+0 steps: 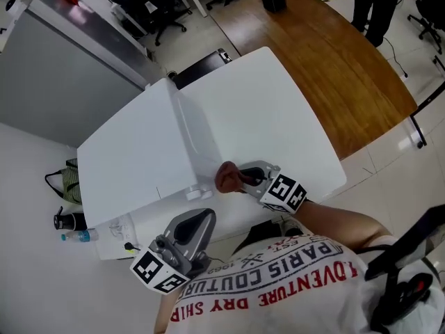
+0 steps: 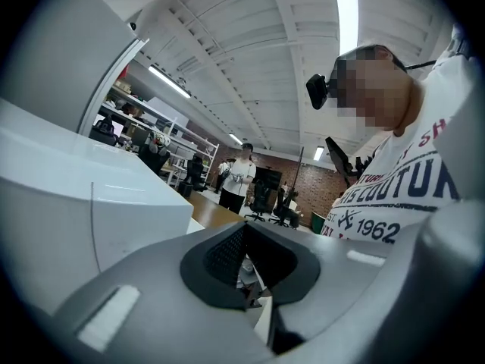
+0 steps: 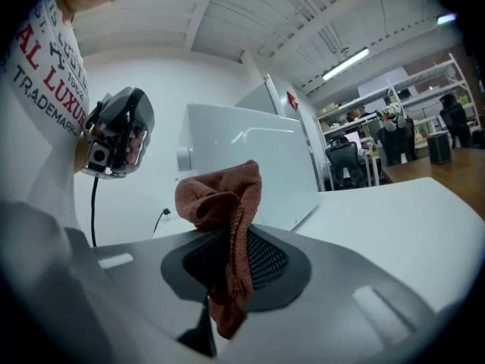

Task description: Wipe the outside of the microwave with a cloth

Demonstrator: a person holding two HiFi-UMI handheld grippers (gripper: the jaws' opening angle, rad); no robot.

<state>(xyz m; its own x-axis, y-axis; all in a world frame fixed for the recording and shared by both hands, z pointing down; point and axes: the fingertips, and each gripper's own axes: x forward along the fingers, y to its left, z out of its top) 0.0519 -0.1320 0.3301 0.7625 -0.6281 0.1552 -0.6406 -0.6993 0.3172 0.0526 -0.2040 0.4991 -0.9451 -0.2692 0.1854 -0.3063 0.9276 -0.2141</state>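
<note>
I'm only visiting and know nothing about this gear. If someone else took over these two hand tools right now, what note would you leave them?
Left gripper: fingers shut, empty, held low in front of the microwave, not touching it.
Right gripper: fingers shut on the reddish-brown cloth, which bunches up above them.
Things: the white microwave stands on the white table. The cloth is at its near lower corner, and whether they touch is unclear.
Done: cloth gripped and at the microwave. How much is already wiped does not show.
Left: wipe the cloth over the outer faces.

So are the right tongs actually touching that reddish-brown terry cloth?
Touching. The right gripper view shows the right tongs shut on the reddish-brown terry cloth.
</note>
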